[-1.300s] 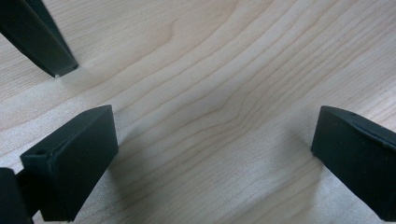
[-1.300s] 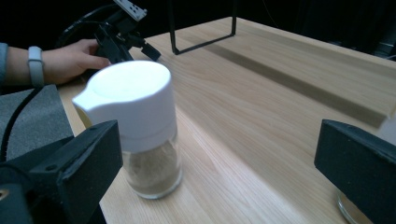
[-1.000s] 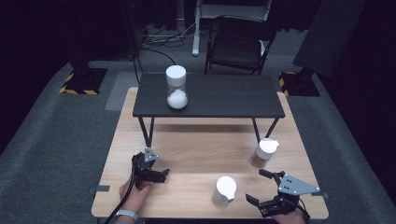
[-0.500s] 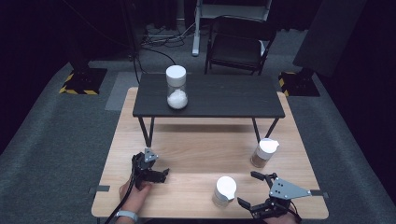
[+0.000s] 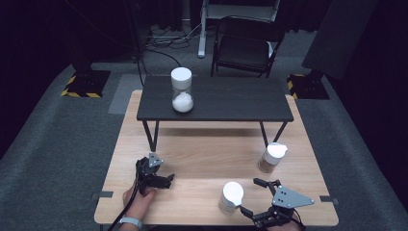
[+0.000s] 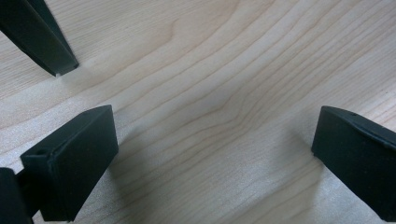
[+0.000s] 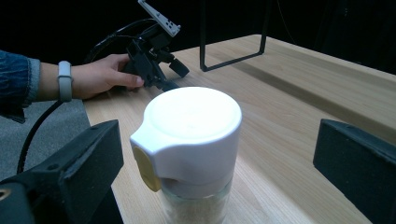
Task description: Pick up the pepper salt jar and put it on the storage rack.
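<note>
My right tool stands released around the near white-capped jar, not yet gripping it, while my left tool rests released on the desk.

A light wooden desk with visible grain stands on grey carpeted floor. On its far half sits a low black shelf-table on thin black metal legs. Beyond the desk a black folding chair stands beside a white stand post, with cables trailing over the floor. Two black bases edged with yellow-and-black hazard tape flank the far corners. The room behind lies in darkness.
</note>
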